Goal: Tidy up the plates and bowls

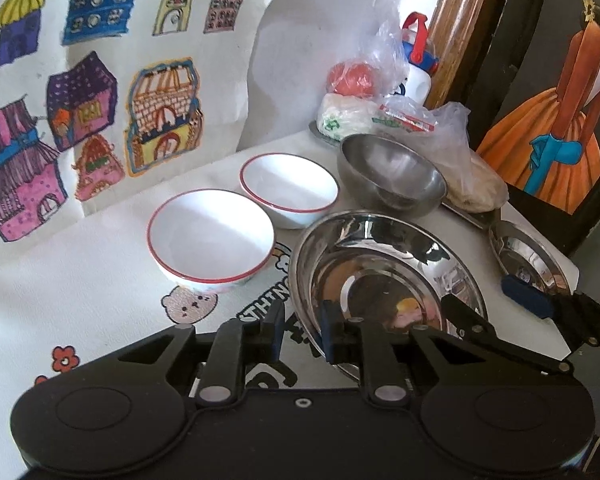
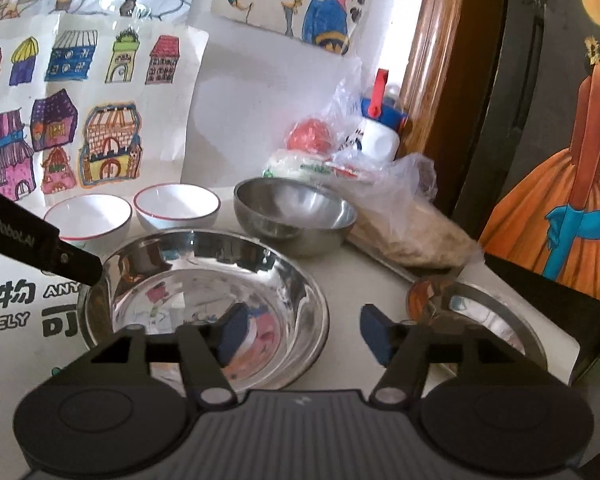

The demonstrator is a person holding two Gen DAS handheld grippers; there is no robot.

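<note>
Nearest the left wrist camera, the left gripper [image 1: 300, 334] had its blue-padded jaws set narrowly astride the near-left rim of the large steel plate [image 1: 384, 276], a slight gap showing at the rim, so whether the pads truly pinched it could not be told. In the right wrist view the right gripper [image 2: 304, 330] stood with jaws spread wide and nothing between them, one pad over the plate's right side, the other over the bare table [image 2: 364, 276] between that plate and the small steel plate [image 2: 496, 320], which lay at the table's right edge, partly hidden by the gripper. The printed tablecloth [image 2: 16, 320] read "ANY", "OVELY" and Chinese characters, all cut off by the plate and frame; the left gripper's arm bore white lettering ending "RoboLAI". Beyond the large plate stood two white red-rimmed bowls [image 1: 210, 236] [image 1: 289, 190] side by side, with a steel bowl [image 1: 392, 176] to their right. Behind it lay plastic-bagged food [image 1: 360, 92] with an unreadable green label, a white bottle [image 1: 418, 64] half hidden, and children's drawings of houses [image 1: 100, 92] on the wall.
</note>
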